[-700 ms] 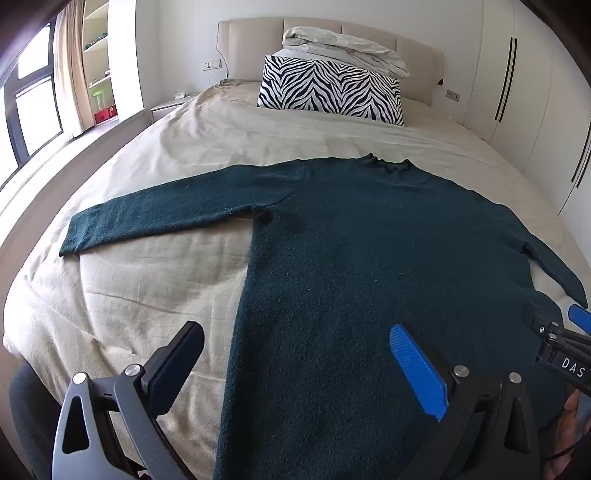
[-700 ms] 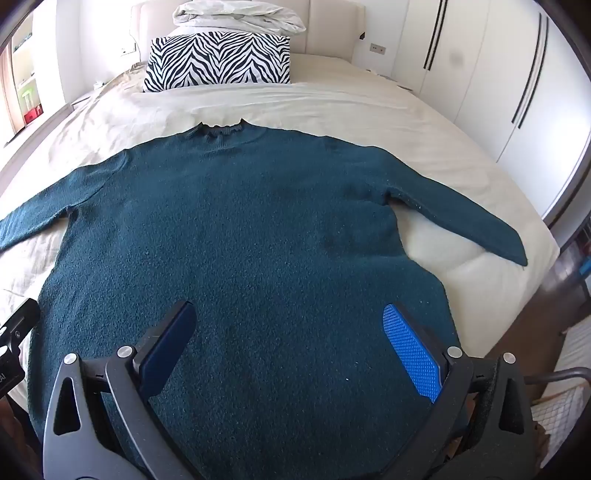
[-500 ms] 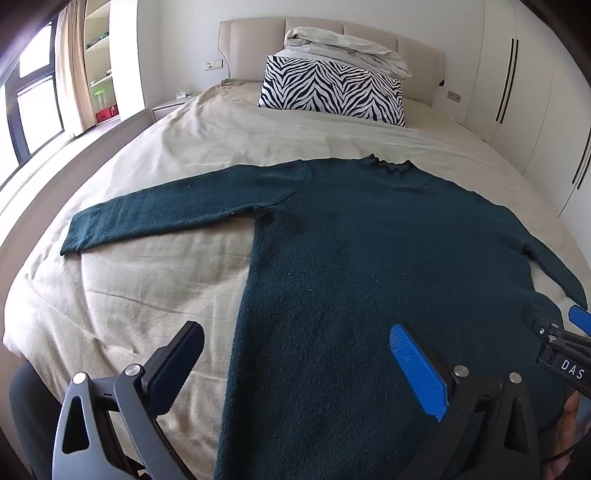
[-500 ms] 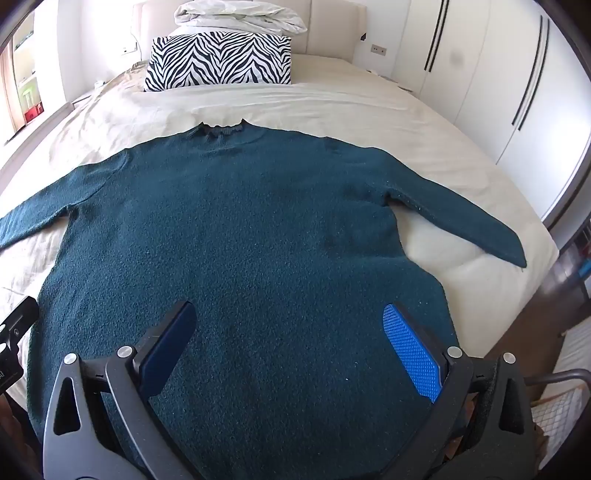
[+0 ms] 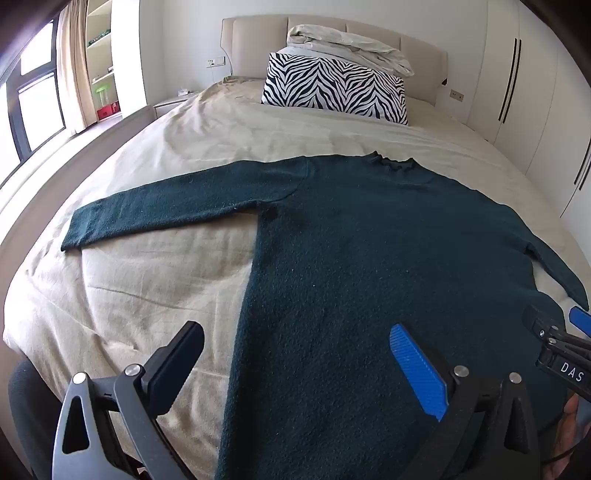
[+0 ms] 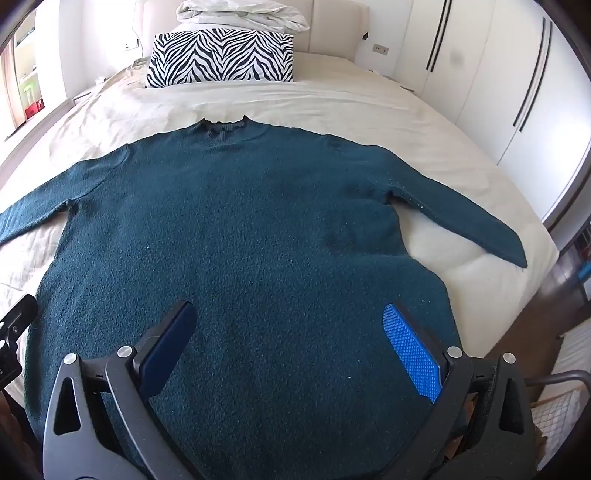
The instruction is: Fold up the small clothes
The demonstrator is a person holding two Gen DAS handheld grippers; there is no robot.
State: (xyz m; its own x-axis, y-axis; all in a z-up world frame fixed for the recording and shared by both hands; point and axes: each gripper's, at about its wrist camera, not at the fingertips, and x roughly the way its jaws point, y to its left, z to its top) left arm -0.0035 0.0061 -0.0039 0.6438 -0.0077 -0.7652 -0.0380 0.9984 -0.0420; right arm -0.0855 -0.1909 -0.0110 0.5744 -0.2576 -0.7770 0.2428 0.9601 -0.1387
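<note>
A dark teal knit sweater [image 5: 369, 258] [image 6: 236, 236] lies flat on the bed, neck away from me and both sleeves spread out to the sides. My left gripper [image 5: 295, 347] hovers open above the sweater's left side edge near the hem, nothing between its fingers. Over the lower right part of the body my right gripper [image 6: 288, 332] also stands open and holds nothing. In the left wrist view the right gripper's tip shows at the right edge [image 5: 561, 343]. The hem is hidden under the grippers.
The bed has a beige cover [image 5: 155, 280] and a zebra-print pillow [image 5: 332, 90] with a folded duvet [image 6: 240, 14] at the headboard. White wardrobes [image 6: 498, 74] line the right side. A window [image 5: 33, 103] and shelves stand to the left. The bed's right edge [image 6: 546, 254] drops to the floor.
</note>
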